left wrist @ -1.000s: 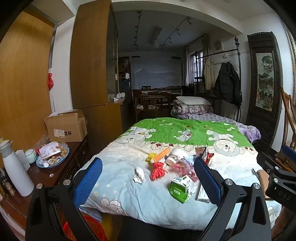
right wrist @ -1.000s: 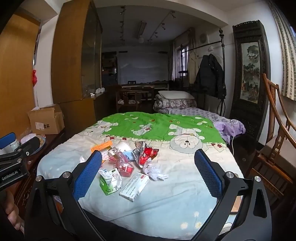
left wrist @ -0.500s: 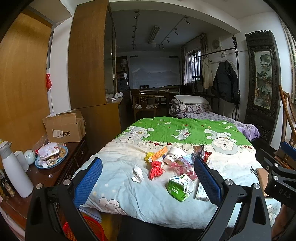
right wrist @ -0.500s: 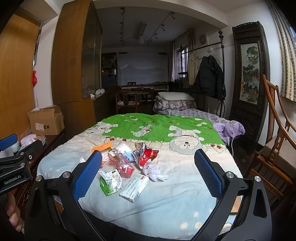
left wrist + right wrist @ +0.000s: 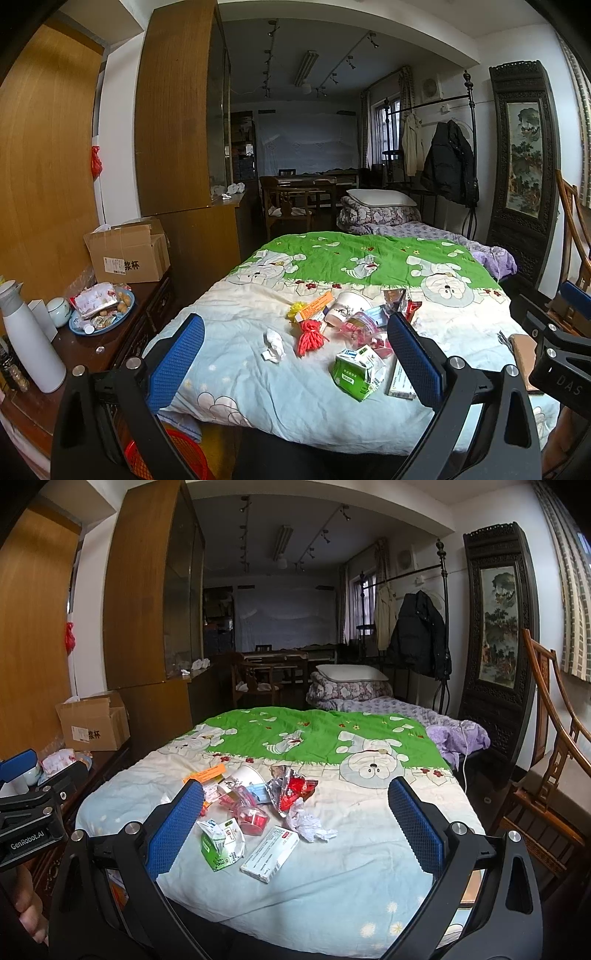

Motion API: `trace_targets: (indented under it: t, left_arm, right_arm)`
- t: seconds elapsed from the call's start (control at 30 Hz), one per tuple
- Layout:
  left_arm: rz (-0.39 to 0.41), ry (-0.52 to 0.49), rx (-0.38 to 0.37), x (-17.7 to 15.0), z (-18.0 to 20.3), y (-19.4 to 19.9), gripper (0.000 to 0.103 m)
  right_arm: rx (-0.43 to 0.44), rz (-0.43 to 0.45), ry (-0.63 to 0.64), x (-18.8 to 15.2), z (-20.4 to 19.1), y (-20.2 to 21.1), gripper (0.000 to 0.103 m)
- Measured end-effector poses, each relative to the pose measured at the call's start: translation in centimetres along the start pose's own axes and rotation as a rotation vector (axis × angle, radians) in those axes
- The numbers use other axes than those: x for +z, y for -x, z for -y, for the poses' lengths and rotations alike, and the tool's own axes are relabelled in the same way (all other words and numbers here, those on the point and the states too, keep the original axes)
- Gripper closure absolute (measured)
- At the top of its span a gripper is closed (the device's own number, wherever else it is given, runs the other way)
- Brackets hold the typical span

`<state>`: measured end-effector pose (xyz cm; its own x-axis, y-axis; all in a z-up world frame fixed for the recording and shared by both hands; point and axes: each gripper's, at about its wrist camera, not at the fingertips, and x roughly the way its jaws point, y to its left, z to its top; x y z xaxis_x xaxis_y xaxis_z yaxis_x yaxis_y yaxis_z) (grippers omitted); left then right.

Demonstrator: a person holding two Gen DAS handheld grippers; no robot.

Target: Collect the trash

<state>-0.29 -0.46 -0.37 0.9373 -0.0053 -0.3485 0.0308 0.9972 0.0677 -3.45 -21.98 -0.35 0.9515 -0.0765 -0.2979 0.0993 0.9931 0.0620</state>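
Trash lies on the near half of the bed (image 5: pixel 258 384): a green carton (image 5: pixel 356 371) (image 5: pixel 219 843), a flat white box (image 5: pixel 270 853), crumpled white paper (image 5: pixel 273 343) (image 5: pixel 308 821), a red yarn bundle (image 5: pixel 310 332), a white paper cup (image 5: pixel 345 306) (image 5: pixel 240 779), pink plastic pieces (image 5: pixel 251 814), a red and silver wrapper (image 5: pixel 291 790) and an orange box (image 5: pixel 316 304). My left gripper (image 5: pixel 295 360) is open and empty, held short of the bed's foot. My right gripper (image 5: pixel 295 829) is open and empty, also short of the trash.
A red basket (image 5: pixel 166 458) sits on the floor at the bed's foot, below the left gripper. A dark wooden sideboard (image 5: pixel 85 354) at left carries a white thermos (image 5: pixel 29 339), a snack plate (image 5: pixel 101 312) and a cardboard box (image 5: pixel 127 251). A wooden chair (image 5: pixel 546 775) stands at right.
Both grippers have drifted slightly; the views shift a little, with the bed sitting a touch lower and nearer. Nothing was taken hold of and the trash has not moved.
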Motion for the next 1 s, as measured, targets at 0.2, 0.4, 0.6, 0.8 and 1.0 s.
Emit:
trace_targets:
  t: [0.2,0.4,0.6,0.8,1.0]
  left_arm:
    - [-0.001,0.0,0.0,0.02,-0.05,-0.01,0.006]
    - [-0.001,-0.001,-0.001,0.04,-0.07,-0.01,0.006]
    - [0.002,-0.001,0.001,0.05,0.14,-0.04,0.006]
    - [0.002,0.001,-0.001,0.09,0.09,-0.04,0.006]
    - [0.002,0.003,-0.001,0.11,0.1,-0.07,0.006]
  right_arm:
    - [0.0,0.002,0.001,-0.03,-0.07,0.01,0.007]
    - [0.0,0.006,0.002,0.07,0.08,0.21,0.007]
    - [0.001,0.001,-0.001,0.03,0.07,0.16,0.007]
    - [0.0,0.01,0.004,0.05,0.07,0.22,0.007]
    - [0.001,0.008,0.003,0.03,0.09,0.22,0.007]
